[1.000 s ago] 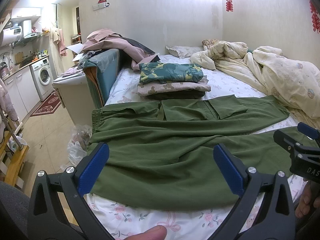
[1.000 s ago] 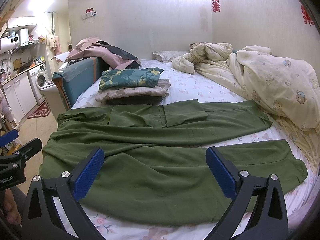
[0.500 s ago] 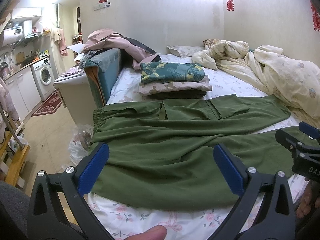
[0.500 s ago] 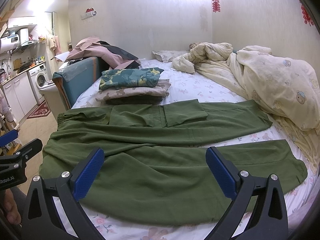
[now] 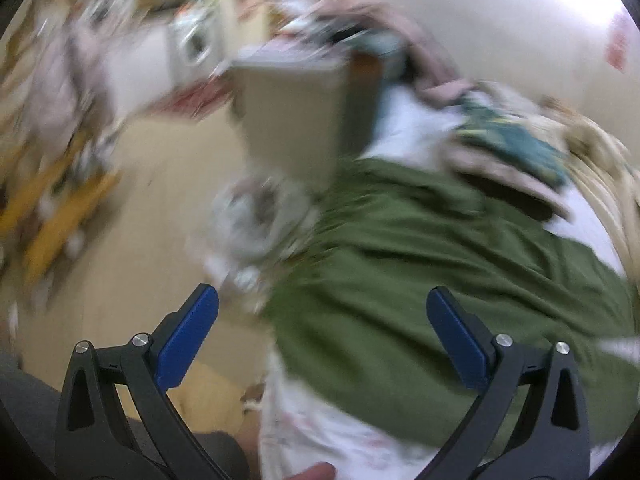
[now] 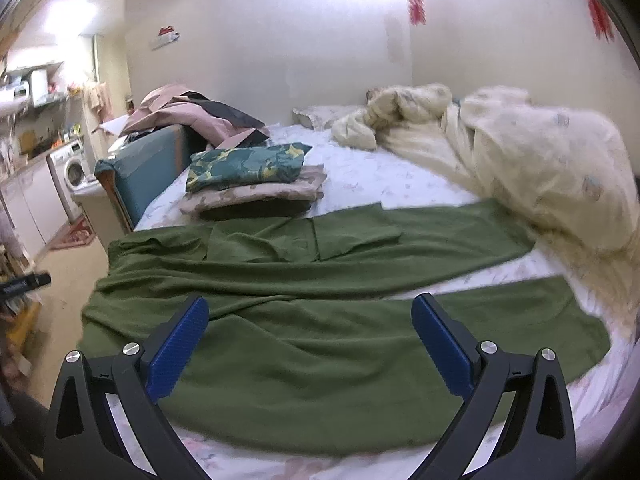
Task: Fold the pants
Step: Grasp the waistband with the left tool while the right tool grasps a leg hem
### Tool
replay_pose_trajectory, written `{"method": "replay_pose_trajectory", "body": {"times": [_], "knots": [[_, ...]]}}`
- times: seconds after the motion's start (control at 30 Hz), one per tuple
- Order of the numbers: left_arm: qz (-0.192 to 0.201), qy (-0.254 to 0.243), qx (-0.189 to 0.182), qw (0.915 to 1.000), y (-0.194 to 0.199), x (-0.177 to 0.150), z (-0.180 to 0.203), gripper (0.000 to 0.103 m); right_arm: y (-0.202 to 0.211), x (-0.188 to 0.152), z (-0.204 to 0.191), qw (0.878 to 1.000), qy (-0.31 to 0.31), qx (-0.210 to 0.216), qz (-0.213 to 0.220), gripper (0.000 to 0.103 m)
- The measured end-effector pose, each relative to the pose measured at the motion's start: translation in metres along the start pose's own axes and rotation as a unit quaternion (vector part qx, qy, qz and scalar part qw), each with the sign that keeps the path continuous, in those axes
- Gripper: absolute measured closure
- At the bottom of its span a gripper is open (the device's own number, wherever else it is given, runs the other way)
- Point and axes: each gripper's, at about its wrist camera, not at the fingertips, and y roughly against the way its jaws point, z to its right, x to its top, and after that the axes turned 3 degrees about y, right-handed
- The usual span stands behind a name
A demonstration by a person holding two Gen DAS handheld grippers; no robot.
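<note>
Green pants [image 6: 320, 300] lie spread flat across the bed, waistband to the left, both legs running right. My right gripper [image 6: 310, 344] is open and empty, above the near leg. The left wrist view is motion-blurred and tilted; there the pants [image 5: 420, 280] show with the waistband end at the bed's left edge. My left gripper [image 5: 322, 334] is open and empty, over that waistband corner, by the bed's edge. A tip of the left gripper [image 6: 28, 282] shows at the far left of the right wrist view.
A stack of folded clothes [image 6: 252, 184] sits on the bed behind the pants. A cream duvet [image 6: 540, 168] is heaped at the right. A teal headboard [image 6: 148, 168] with piled clothes, a white cabinet [image 5: 292, 116] and the floor [image 5: 140, 240] lie left.
My left gripper has swung fast to the left and tilted, now looking at the waistband end and the floor. My right gripper has shifted slightly. Both stay open.
</note>
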Motion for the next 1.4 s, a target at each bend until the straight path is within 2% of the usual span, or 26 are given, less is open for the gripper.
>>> {"method": "replay_pose_trajectory", "body": {"times": [0.07,0.13,0.2,0.27,0.3,0.33,0.47,0.53,0.57,0.6,0.63,0.67,0.73,0.8,0.87,0.93,1.03,1.1,1.23,1.33,1.4], "knots": [[-0.053,0.059,0.007,0.9968,-0.034,0.0,-0.027,0.0,-0.005,0.001,0.002,1.0,-0.013,0.007,-0.011,0.0],[-0.1,0.118,0.01,0.9879,-0.064,-0.009,-0.052,0.001,-0.009,0.003,0.0,1.0,-0.004,0.001,-0.011,0.0],[-0.15,0.173,0.009,0.9735,-0.095,-0.025,-0.07,0.001,-0.011,0.002,-0.005,1.0,0.013,-0.006,-0.011,0.0],[-0.191,0.207,0.003,0.9595,-0.118,-0.044,-0.078,0.002,-0.014,0.0,-0.006,1.0,0.015,-0.004,-0.018,0.0],[-0.209,0.227,-0.007,0.9512,-0.132,-0.054,-0.08,0.005,-0.016,0.0,-0.005,1.0,0.013,-0.003,-0.023,0.0],[-0.219,0.233,-0.008,0.9474,-0.14,-0.061,-0.079,0.011,-0.017,0.0,-0.005,1.0,0.014,-0.003,-0.025,0.0],[-0.232,0.24,-0.033,0.9419,-0.168,-0.073,-0.076,0.013,-0.016,-0.001,-0.006,0.999,0.029,-0.021,-0.018,0.0],[-0.231,0.261,-0.058,0.9354,-0.173,-0.07,-0.078,0.033,-0.016,-0.002,-0.003,0.999,0.029,-0.029,-0.019,0.0],[-0.229,0.258,-0.07,0.936,-0.173,-0.066,-0.074,0.055,-0.016,-0.002,-0.001,0.999,0.028,-0.031,-0.021,0.0],[-0.223,0.243,-0.075,0.9409,-0.171,-0.06,-0.07,0.075,-0.017,-0.003,0.001,0.999,0.024,-0.034,-0.024,0.0],[-0.217,0.218,-0.074,0.9487,-0.167,-0.054,-0.061,0.09,-0.017,-0.003,0.003,0.999,0.021,-0.035,-0.026,0.0],[-0.209,0.199,-0.072,0.9547,-0.165,-0.048,-0.055,0.097,-0.018,-0.002,0.004,0.999,0.017,-0.035,-0.027,0.0],[-0.177,0.174,-0.061,0.9668,-0.149,-0.04,-0.049,0.099,-0.019,-0.002,0.005,0.999,0.012,-0.034,-0.028,0.0],[-0.171,0.169,-0.036,0.97,-0.136,-0.034,-0.05,0.102,-0.018,-0.001,0.004,0.999,0.016,-0.036,-0.025,0.0],[-0.161,0.164,-0.042,0.9725,-0.115,-0.025,-0.045,0.102,-0.018,-0.002,0.0,0.999,0.024,-0.032,-0.025,0.0],[-0.121,0.13,-0.048,0.983,-0.089,-0.01,-0.035,0.103,-0.018,-0.004,-0.003,0.999,0.034,-0.03,-0.028,0.0],[-0.075,0.068,-0.057,0.9933,-0.053,0.007,-0.014,0.103,-0.02,-0.004,-0.001,0.999,0.032,-0.026,-0.036,0.0],[-0.064,0.047,-0.054,0.9954,-0.048,0.014,-0.009,0.103,-0.02,-0.004,0.004,0.999,0.02,-0.026,-0.041,0.0],[-0.065,0.069,-0.052,0.9941,-0.048,0.016,-0.018,0.103,-0.019,-0.005,0.019,0.998,0.002,-0.037,-0.051,0.0],[-0.07,0.067,-0.044,0.9943,-0.047,0.015,-0.018,0.103,-0.015,-0.002,0.047,0.997,-0.038,-0.027,-0.065,0.0],[-0.071,0.056,-0.029,0.9955,-0.05,0.01,-0.015,0.103,-0.018,-0.001,0.077,0.993,-0.075,-0.037,-0.087,0.0]]}}
